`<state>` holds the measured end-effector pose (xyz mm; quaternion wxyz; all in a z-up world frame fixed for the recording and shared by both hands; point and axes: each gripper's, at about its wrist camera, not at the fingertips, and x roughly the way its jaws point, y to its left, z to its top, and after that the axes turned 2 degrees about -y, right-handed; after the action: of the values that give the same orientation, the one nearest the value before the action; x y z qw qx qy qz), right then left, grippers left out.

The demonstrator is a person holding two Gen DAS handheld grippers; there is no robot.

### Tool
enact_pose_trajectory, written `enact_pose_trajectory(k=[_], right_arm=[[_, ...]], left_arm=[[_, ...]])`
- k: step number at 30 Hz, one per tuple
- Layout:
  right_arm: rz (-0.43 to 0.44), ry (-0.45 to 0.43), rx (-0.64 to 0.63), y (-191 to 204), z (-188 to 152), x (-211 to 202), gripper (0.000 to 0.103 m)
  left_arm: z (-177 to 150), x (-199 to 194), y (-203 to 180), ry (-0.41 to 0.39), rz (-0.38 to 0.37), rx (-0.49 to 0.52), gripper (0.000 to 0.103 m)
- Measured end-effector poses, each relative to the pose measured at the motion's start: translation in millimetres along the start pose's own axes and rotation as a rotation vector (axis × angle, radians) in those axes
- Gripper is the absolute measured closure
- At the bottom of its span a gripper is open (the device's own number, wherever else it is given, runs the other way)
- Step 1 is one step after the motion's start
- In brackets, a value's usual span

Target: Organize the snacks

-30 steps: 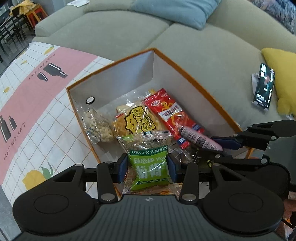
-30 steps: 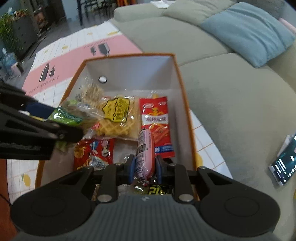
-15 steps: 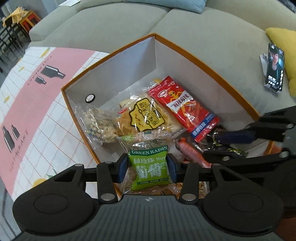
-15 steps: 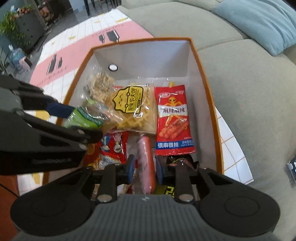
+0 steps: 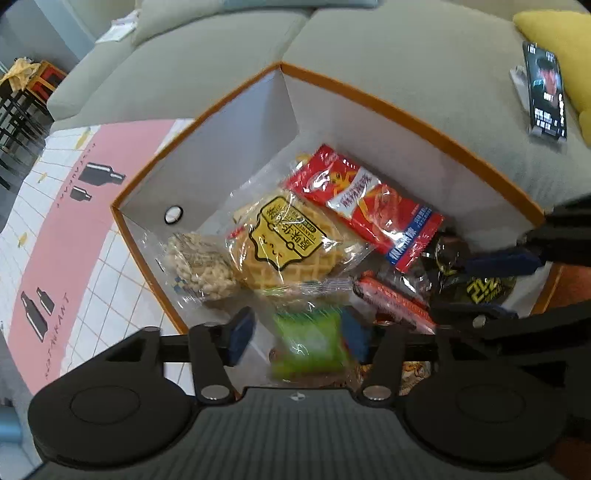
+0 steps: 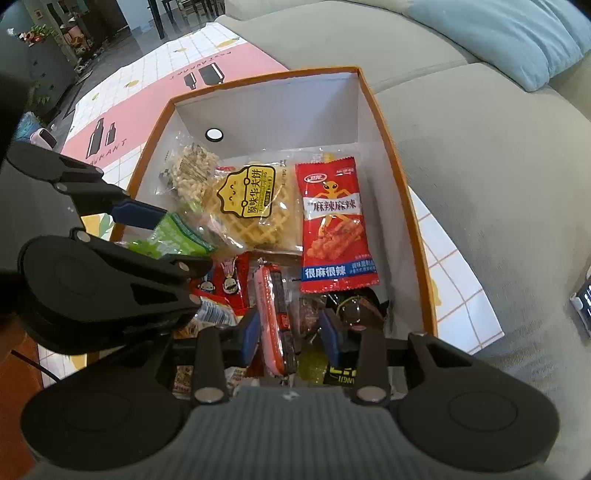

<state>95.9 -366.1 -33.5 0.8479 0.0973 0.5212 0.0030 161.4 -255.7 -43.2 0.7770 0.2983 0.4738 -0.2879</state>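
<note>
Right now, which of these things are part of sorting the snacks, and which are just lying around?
Part of the job:
orange box
green raisin pack
sausage stick
waffle pack
red spicy strip pack
puffed rice pack

Just lying about:
phone
blue cushion
yellow cushion

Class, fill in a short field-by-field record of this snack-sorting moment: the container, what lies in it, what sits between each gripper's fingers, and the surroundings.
container: orange-rimmed box, white inside
in box: waffle pack, red spicy-strip packet, puffed-grain pack
left gripper: open, blurred green raisin bag between its fingers
right gripper: open, pink sausage lying between its fingers
surroundings: grey-green sofa, pink mat, phone
</note>
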Motion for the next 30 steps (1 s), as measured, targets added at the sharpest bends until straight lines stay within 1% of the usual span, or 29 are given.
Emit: enact_pose_trajectory(k=[1, 5, 7, 9, 11, 13, 15, 16, 17, 19, 22, 26, 27, 29, 30], right_arm=[[-0.004, 0.003, 0.003, -0.1, -1.2, 0.3, 0.067], [-0.007, -0.005, 0.014, 2.5, -5.9, -4.5, 0.067], [-0.011, -0.024, 0.017, 5.5, -7.9, -12.3, 0.066], [-0.008, -0.050, 0.015, 10.2, -10.4, -22.2, 0.066], [-0.007, -0.079, 0.008, 16.3, -12.6, -33.5, 0.061], [-0.009, -0.111, -0.003, 23.3, -13.2, -45.2, 0.060], [-0.013, -0.144, -0.019, 30.8, -14.4, -58.3, 0.058], [-0.016, -0.163, -0.024, 34.2, -14.9, -65.5, 0.054], [-0.022, -0.184, -0.029, 37.6, -15.2, -73.0, 0.050], [-0.033, -0.228, -0.038, 44.4, -16.3, -88.1, 0.046], [-0.046, -0.290, -0.047, 55.8, -19.8, -110.4, 0.043], [-0.064, -0.390, -0.065, 72.8, -30.0, -139.8, 0.041], [-0.074, -0.415, -0.072, 77.0, -33.2, -146.2, 0.040], [-0.103, -0.476, -0.087, 87.7, -40.6, -159.1, 0.031], [-0.116, -0.512, -0.095, 92.4, -45.3, -165.0, 0.030]], left_arm=[[-0.4, -2.3, 1.4, -0.015, -0.005, -0.011, 0.026], [-2.3, -18.6, 9.6, -0.084, -0.069, -0.082, 0.025], [-4.7, -31.3, 10.9, -0.126, -0.068, -0.101, 0.025], [-7.7, -46.0, 8.6, -0.171, -0.047, -0.095, 0.026], [-11.7, -63.7, 6.5, -0.226, -0.013, -0.083, 0.026], [-18.1, -83.3, 5.1, -0.282, 0.016, -0.079, 0.026], [-22.2, -98.3, 5.7, -0.318, 0.040, -0.086, 0.026], [-25.8, -107.8, 6.5, -0.338, 0.052, -0.092, 0.026], [-28.6, -113.1, 8.4, -0.349, 0.061, -0.099, 0.026], [-36.3, -130.0, 13.3, -0.381, 0.078, -0.121, 0.026], [-51.2, -149.6, 20.4, -0.421, 0.098, -0.157, 0.026], [-73.6, -167.2, 26.0, -0.457, 0.133, -0.185, 0.026], [-79.5, -170.9, 26.7, -0.464, 0.148, -0.185, 0.026], [-91.8, -178.2, 26.1, -0.486, 0.188, -0.180, 0.026], [-98.2, -182.1, 24.6, -0.499, 0.220, -0.181, 0.026]])
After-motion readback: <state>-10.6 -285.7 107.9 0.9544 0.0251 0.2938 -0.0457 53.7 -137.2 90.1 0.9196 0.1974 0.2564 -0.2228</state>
